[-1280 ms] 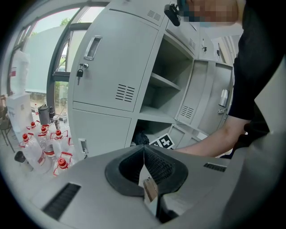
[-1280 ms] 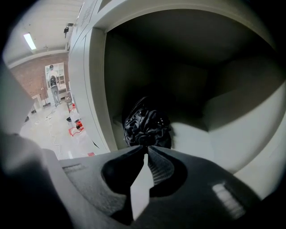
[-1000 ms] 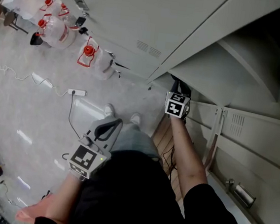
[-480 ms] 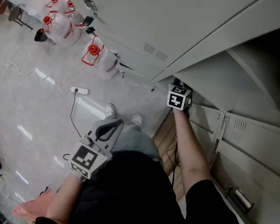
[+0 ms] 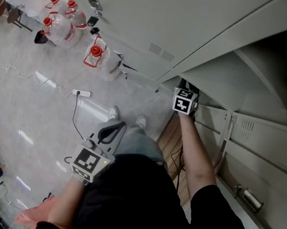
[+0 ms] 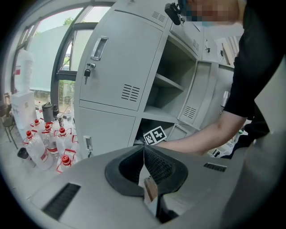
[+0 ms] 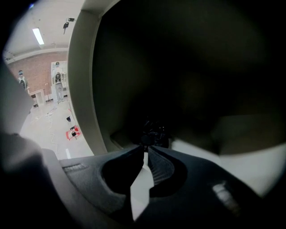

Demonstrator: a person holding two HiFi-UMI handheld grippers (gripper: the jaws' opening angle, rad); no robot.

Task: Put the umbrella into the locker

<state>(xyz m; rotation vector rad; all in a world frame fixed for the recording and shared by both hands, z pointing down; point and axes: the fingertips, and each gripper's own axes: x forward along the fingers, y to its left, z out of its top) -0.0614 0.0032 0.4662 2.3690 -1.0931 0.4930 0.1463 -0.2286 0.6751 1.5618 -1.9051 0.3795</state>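
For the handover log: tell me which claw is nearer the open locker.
Right. The right claw is at the mouth of the open locker, pointing in; the left claw hangs back by the person's waist, clear of it.

Umbrella (image 7: 154,132) within open locker (image 7: 85,89) mouth

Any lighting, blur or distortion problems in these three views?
Head view: sharp, evenly lit, locker interior shadowed. Left gripper view: strong fisheye bend, bright window. Right gripper view: nearly black inside the locker; the dark thing at the tip of the right gripper is unreadable.
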